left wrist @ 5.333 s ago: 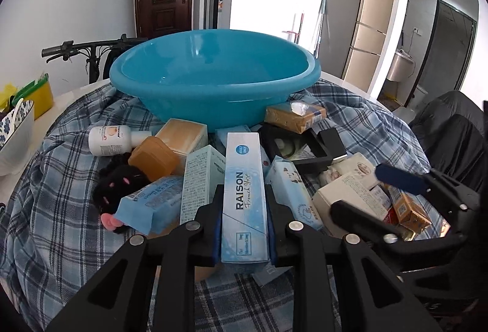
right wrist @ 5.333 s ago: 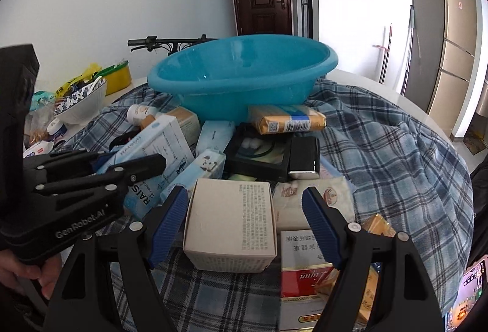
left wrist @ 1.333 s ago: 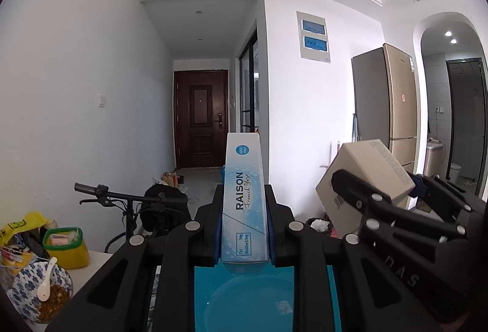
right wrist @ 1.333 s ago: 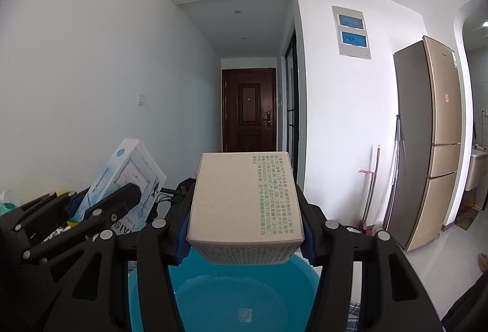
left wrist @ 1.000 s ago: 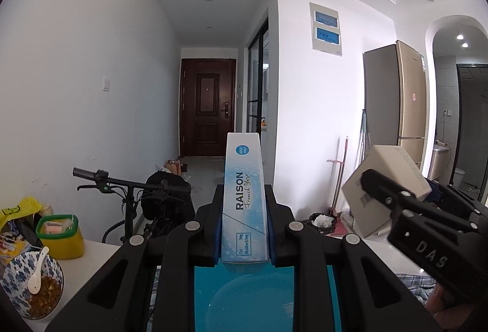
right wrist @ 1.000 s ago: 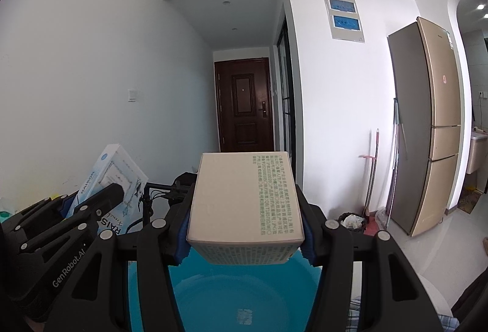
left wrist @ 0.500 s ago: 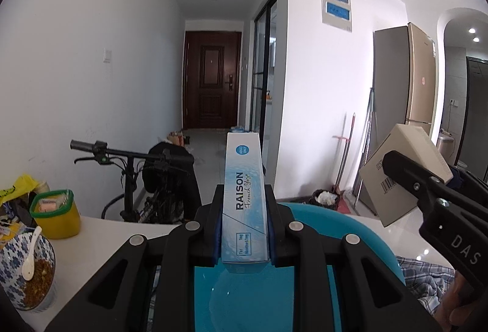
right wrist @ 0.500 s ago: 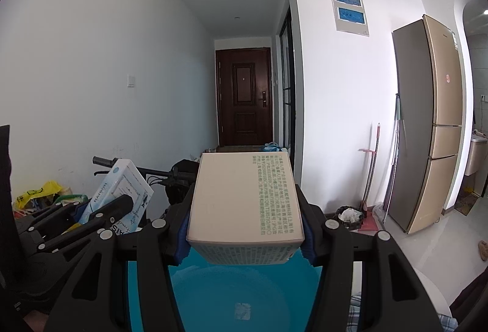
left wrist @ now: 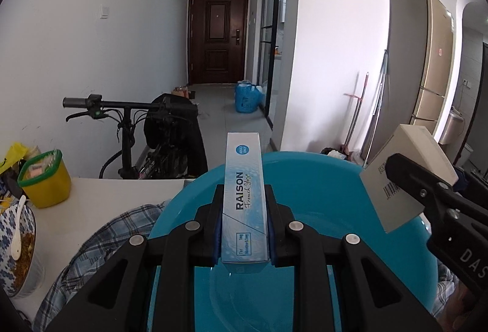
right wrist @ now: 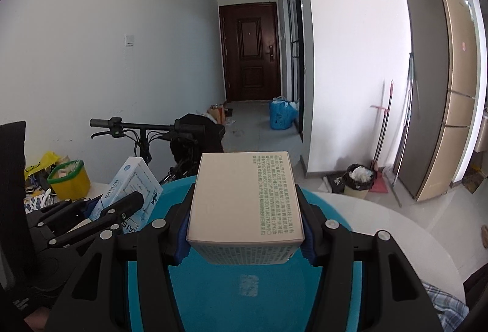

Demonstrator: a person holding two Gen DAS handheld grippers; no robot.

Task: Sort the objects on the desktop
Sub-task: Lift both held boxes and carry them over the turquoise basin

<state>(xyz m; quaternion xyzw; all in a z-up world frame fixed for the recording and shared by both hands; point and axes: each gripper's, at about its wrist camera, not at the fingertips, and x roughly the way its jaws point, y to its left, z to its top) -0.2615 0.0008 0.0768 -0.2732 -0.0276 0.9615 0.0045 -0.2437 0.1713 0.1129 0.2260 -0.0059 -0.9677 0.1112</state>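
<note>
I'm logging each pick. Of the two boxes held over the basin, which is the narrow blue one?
The RAISON box, clamped in the left gripper: slim, light blue. The right gripper holds a wider beige box over the blue basin.

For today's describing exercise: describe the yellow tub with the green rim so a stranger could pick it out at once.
Start at the big blue basin and look left across the white table towards the bicycle. The yellow tub stands there, past the patterned bowl with a spoon. Nothing else near it is bright yellow with a green rim.
</note>
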